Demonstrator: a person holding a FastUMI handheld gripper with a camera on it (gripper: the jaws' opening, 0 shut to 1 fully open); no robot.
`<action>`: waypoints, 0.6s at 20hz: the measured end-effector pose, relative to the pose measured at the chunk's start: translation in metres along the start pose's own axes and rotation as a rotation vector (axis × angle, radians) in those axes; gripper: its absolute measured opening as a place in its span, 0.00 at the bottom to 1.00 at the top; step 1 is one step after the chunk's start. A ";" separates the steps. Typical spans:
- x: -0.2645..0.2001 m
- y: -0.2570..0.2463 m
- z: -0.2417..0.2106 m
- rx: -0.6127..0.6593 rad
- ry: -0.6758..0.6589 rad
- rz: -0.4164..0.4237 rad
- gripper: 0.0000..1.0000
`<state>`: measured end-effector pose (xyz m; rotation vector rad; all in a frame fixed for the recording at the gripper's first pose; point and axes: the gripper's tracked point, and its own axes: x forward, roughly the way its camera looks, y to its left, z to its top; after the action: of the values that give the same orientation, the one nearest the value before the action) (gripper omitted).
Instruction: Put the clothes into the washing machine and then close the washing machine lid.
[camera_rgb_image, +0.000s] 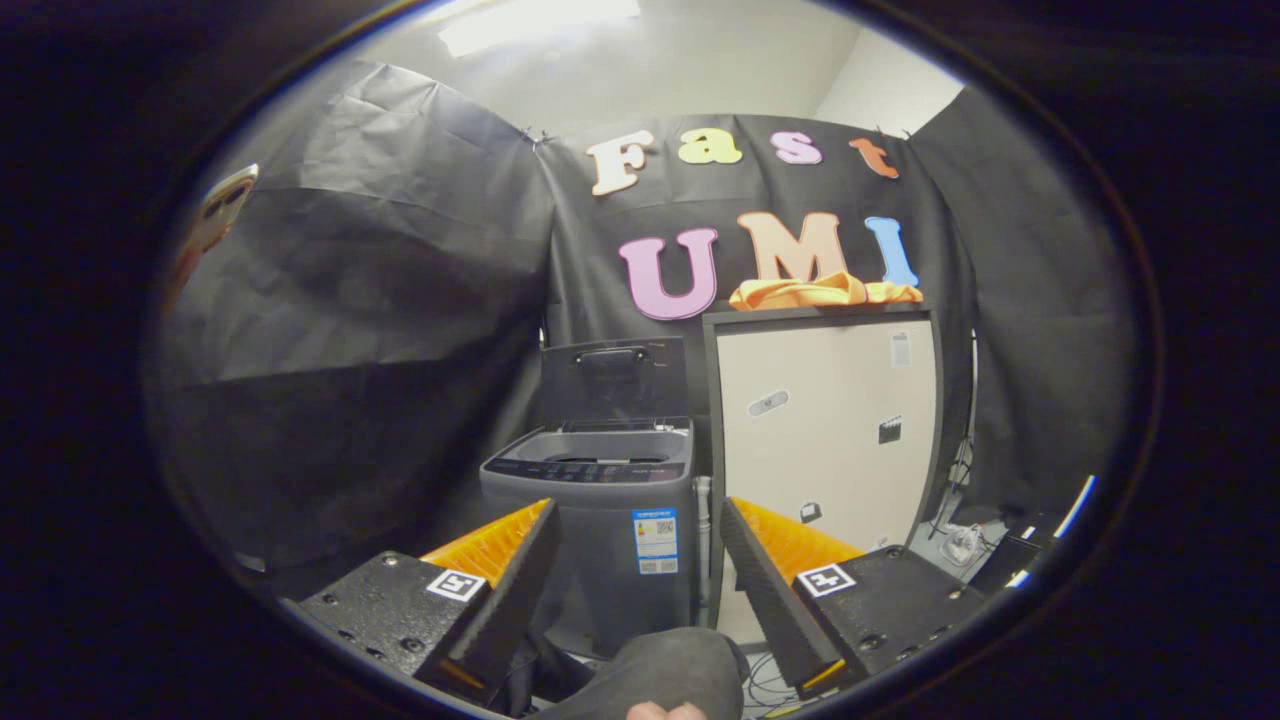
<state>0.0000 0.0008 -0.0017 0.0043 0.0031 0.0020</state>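
A grey top-loading washing machine (595, 520) stands some way beyond my fingers, its lid (612, 380) raised upright at the back. Orange clothes (825, 292) lie crumpled on top of a tall beige cabinet (825, 420) right beside the machine. My gripper (635, 535) is open with nothing between its fingers, held well short of both machine and cabinet. The machine's drum opening (610, 447) faces up, and I cannot see inside it.
Black cloth walls close in the booth on the left, back and right. Cables and a plug strip (962, 545) lie on the floor right of the cabinet. A person's dark sleeve (665, 670) shows low between the fingers. A phone (215, 215) hangs at the far left.
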 end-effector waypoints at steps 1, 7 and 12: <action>0.000 0.000 0.000 -0.001 0.001 0.000 0.97; 0.000 0.000 0.000 -0.005 0.002 0.000 0.98; 0.007 -0.009 0.007 -0.015 -0.003 -0.009 0.97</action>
<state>0.0067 -0.0085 0.0056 -0.0110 0.0000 -0.0065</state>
